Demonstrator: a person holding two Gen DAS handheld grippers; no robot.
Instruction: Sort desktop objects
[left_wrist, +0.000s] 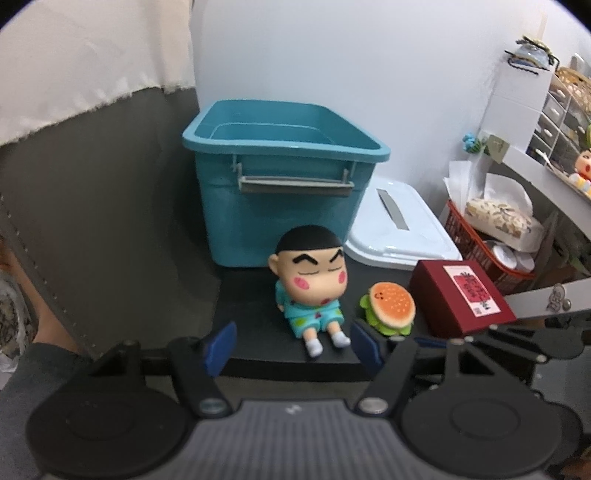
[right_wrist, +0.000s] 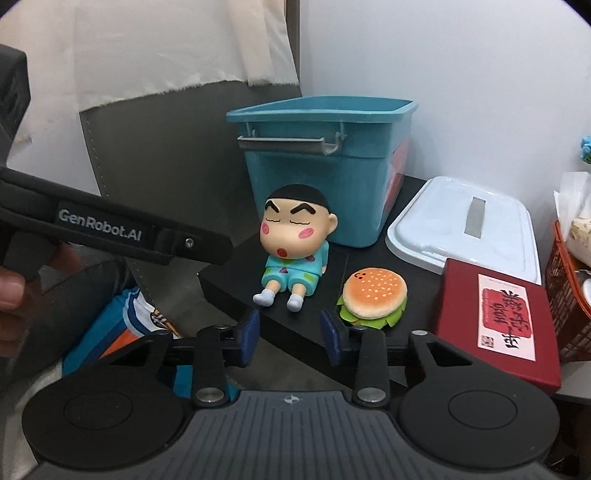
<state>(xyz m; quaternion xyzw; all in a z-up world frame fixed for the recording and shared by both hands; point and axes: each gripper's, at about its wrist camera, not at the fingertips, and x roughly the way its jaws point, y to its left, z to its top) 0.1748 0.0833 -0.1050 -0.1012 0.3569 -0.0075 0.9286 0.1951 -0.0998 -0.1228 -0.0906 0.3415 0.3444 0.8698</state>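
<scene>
Figurine faces right hand-held gripper; bin's red side label, perhaps.

Glossy plastic figurine, smooth teal plastic bin (grey handle), matt black tabletop

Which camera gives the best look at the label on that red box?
The right wrist view. There the red box lies close, its white and red label facing the camera with large characters. In the left wrist view the red box sits further off, its label small and blurred.
</scene>
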